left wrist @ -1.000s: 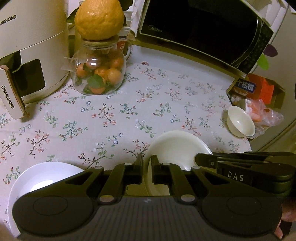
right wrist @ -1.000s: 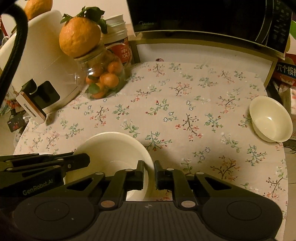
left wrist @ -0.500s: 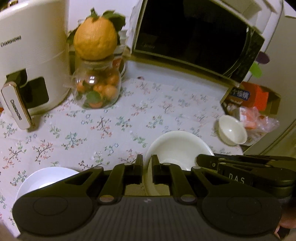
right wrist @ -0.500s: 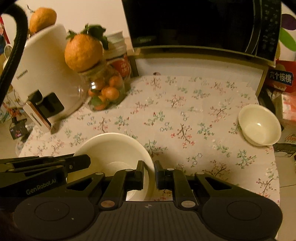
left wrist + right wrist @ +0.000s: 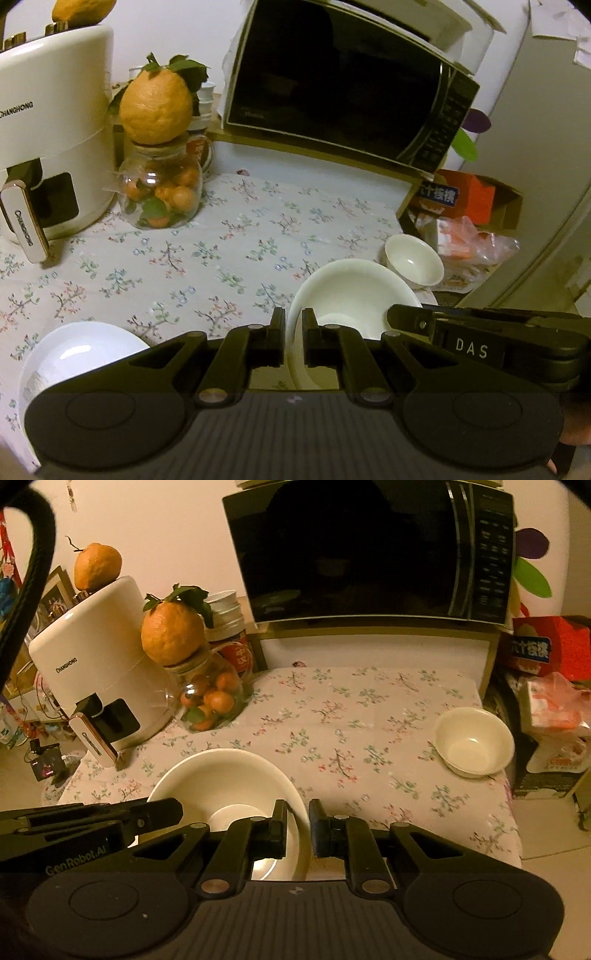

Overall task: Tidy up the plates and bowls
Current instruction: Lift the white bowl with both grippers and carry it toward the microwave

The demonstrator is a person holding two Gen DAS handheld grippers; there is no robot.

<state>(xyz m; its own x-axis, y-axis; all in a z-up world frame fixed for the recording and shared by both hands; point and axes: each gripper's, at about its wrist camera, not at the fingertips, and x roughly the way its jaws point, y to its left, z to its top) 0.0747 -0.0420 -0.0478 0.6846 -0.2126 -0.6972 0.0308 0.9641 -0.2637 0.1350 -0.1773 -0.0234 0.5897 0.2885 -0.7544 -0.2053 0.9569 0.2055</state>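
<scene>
I have the large cream bowl pinched by its rim from both sides: my left gripper is clamped on the left edge and my right gripper is clamped on the right edge, each pair of fingers closed down to the thickness of the wall. The bowl hangs between them above the floral tablecloth, near its front edge. It looks like glazed ceramic, so I judge it stiff, fairly heavy for such a thin pinch, slick under the pads and quick to chip if it slips or knocks. The rim is the only place to hold it, and both sides must stay level together. A small bowl sits at the right edge of the cloth, and a white plate lies at the front left.
</scene>
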